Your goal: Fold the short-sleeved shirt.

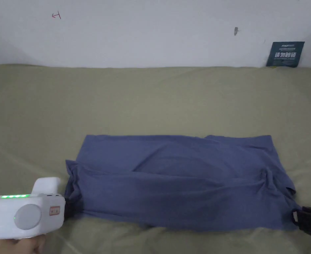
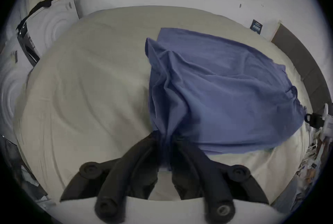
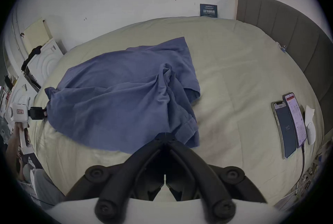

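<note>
We are holding 2 grippers low over the bed [image 1: 151,96], 1 at each near corner of the 1 blue short-sleeved shirt [image 1: 181,178], which is lying half-folded into a wide band across the olive sheet. The left gripper [image 2: 164,137] is reaching in level from the left, its jaws clenching a gathered bunch of the shirt's left edge. The right gripper [image 3: 164,135] is coming in from the right, its jaws pressed together at the tips on the shirt's hem at the near right corner. In the right gripper view, 2 phones [image 3: 288,125] are lying side by side on the sheet, well apart from the shirt.
</note>
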